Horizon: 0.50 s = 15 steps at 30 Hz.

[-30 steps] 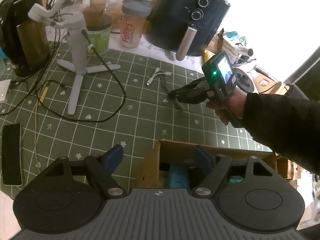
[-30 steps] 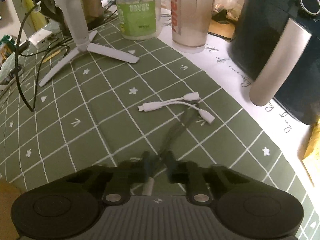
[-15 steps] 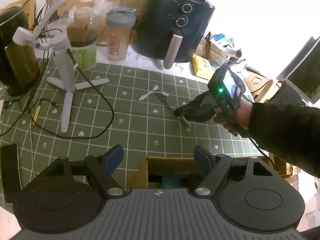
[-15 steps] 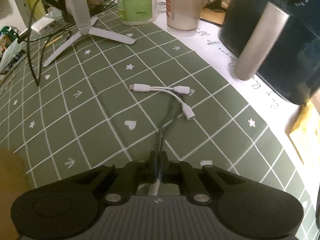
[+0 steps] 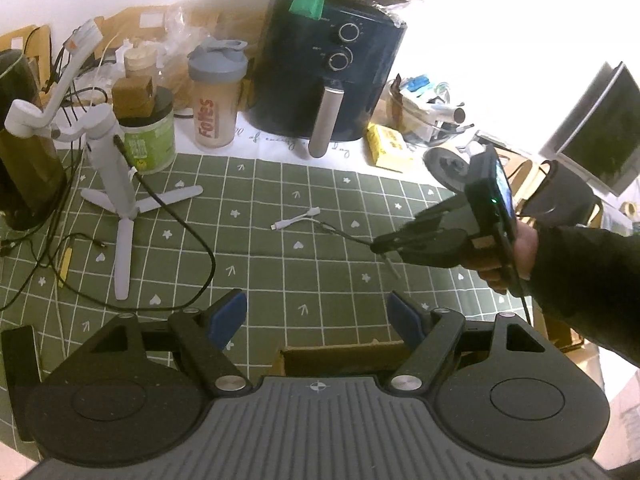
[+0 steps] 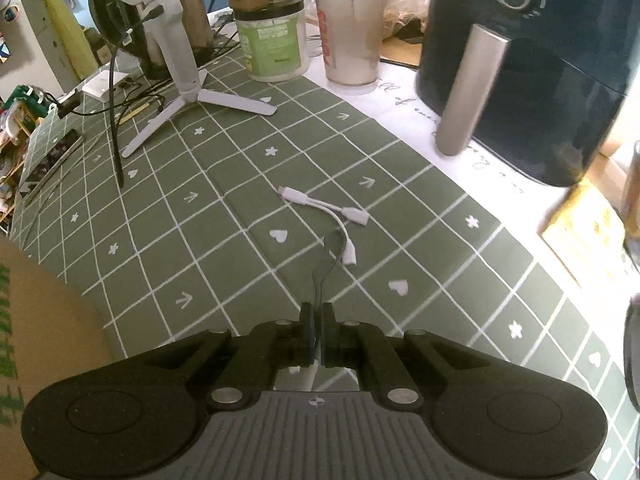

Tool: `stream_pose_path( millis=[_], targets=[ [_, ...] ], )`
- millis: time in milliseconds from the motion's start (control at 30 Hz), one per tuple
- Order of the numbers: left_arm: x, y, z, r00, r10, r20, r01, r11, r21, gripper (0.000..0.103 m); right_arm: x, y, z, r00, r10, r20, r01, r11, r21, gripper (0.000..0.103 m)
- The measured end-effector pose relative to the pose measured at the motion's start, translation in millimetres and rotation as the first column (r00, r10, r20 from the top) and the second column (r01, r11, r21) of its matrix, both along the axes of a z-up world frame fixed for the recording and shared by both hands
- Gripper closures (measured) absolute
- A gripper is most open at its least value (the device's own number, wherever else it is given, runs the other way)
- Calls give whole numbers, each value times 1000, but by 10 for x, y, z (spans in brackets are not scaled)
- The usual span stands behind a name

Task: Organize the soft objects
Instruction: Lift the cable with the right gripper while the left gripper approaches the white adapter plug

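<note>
A thin dark cable [image 6: 329, 258] lies on the green checked mat [image 6: 224, 240], tangled with a white splitter adapter [image 6: 320, 205]. My right gripper [image 6: 318, 320] is shut on the cable's near end, which rises taut from the mat. The left wrist view shows that right gripper [image 5: 377, 246] in a person's hand, with the dark cable [image 5: 344, 235] stretched toward the white adapter [image 5: 295, 218]. My left gripper [image 5: 316, 316] stands open with nothing between its blue pads, above the far wall of a cardboard box [image 5: 340, 354]. The box's inside is hidden.
A dark air fryer [image 5: 328, 76], a shaker bottle [image 5: 216, 96], a green tub [image 5: 150, 142] and a white tripod stand [image 5: 116, 184] with a black lead crowd the back and left. A yellow packet [image 5: 390, 148] lies right of the fryer. A phone [image 5: 18, 360] rests at the near left.
My right gripper's jaws closed on the dark cable and drew back and up from the white adapter, pulling the cable taut. The left gripper rose a little, still open.
</note>
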State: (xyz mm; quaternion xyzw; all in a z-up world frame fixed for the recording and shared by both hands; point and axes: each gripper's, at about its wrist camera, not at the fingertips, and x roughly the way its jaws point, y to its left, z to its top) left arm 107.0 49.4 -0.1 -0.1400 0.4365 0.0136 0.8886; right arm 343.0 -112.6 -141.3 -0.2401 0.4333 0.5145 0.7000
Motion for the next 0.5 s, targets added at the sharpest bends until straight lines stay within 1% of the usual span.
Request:
stream_pose_path(
  millis=[133, 333, 400, 500],
  targets=[
    [5, 7, 17, 1000, -2, 8, 2, 1000, 1, 26, 20, -184, 56, 999, -43, -7, 43, 999, 12, 98],
    [39, 23, 26, 1000, -2, 24, 2, 1000, 7, 26, 39, -450, 247, 994, -105, -10, 105, 993, 61, 98],
    [85, 18, 37, 999, -17, 39, 16, 1000, 20, 26, 44, -521, 284, 991, -130, -33, 132, 988, 75, 98],
    [155, 17, 49, 998, -32, 56, 30, 999, 42, 26, 5, -592, 310, 987, -156, -42, 159, 983, 90, 98]
  ],
)
